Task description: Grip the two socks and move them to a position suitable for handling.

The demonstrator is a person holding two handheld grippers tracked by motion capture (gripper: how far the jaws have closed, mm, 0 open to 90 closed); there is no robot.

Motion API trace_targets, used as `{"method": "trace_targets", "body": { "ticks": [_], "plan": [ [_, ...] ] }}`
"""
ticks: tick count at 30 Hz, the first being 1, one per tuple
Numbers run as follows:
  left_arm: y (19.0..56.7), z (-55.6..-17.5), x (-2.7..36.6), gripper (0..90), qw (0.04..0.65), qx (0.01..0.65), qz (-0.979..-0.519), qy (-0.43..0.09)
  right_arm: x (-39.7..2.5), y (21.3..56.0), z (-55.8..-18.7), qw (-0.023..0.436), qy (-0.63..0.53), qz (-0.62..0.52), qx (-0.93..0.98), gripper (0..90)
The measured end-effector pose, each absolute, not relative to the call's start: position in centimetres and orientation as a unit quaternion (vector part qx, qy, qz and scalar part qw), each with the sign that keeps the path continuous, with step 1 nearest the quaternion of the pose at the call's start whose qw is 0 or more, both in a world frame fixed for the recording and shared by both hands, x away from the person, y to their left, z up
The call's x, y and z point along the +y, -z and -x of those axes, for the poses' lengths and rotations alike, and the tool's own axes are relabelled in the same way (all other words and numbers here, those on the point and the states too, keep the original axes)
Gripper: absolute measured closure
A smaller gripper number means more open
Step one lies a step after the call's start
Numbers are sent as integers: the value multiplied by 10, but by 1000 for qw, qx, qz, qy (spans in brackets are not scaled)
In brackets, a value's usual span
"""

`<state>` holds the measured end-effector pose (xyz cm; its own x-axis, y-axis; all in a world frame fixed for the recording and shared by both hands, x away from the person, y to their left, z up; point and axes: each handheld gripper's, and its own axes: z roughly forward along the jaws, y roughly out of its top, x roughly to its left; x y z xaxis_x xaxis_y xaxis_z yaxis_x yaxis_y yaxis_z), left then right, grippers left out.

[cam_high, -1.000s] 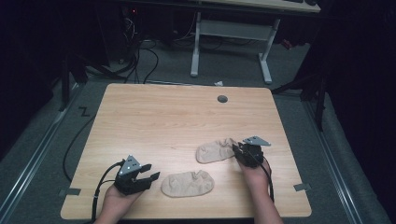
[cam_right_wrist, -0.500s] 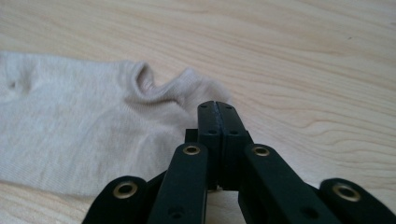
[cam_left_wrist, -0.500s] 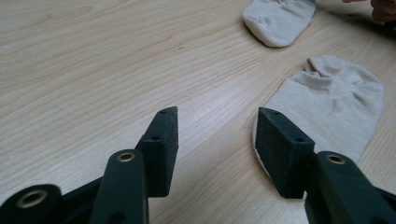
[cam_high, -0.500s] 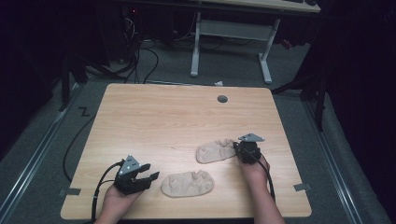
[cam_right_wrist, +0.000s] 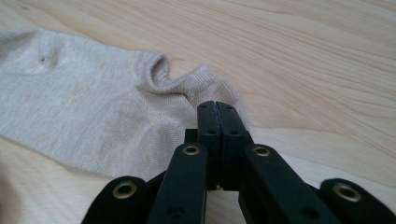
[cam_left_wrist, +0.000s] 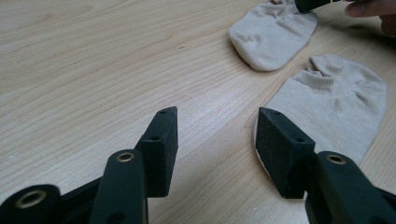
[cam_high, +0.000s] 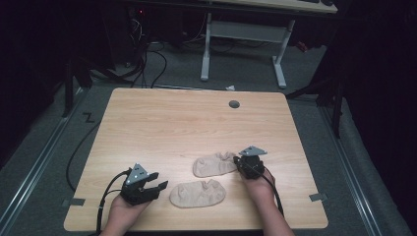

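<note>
I logged the left gripper low over the table, near its front edge, jaws set well apart with bare wood between them. Just to its right lay the near sock, flat, cuff turned toward the far side; in the left gripper view the right-hand jaw overlapped that sock's edge, though I could not tell whether it touched. Beyond it, a little apart, lay the far sock. At that sock's right end I saw the right gripper. In the right gripper view its jaws were pressed together at the ribbed cuff; whether cloth was pinched between them, I could not tell.
</note>
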<state>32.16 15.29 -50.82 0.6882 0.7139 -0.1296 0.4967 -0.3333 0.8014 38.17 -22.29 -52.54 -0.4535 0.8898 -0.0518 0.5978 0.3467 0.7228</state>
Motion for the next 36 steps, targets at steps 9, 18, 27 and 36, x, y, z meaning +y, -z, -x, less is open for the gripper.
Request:
{"method": "trace_targets", "body": {
  "ticks": [9,18,27,36],
  "plan": [
    [512,-328,146,496,435,379,-807,-125,-192,526,-378,222,-325,-446,804,892],
    [515,-347,102,591,428,365,-815,-139,-186,527,-381,224,-327,-446,803,893],
    [517,-358,63,900,411,311,-844,-153,-186,527,-381,224,-328,-445,803,893],
    [529,-376,77,899,358,344,-847,-190,-181,527,-376,217,-331,-431,811,885]
  ]
}}
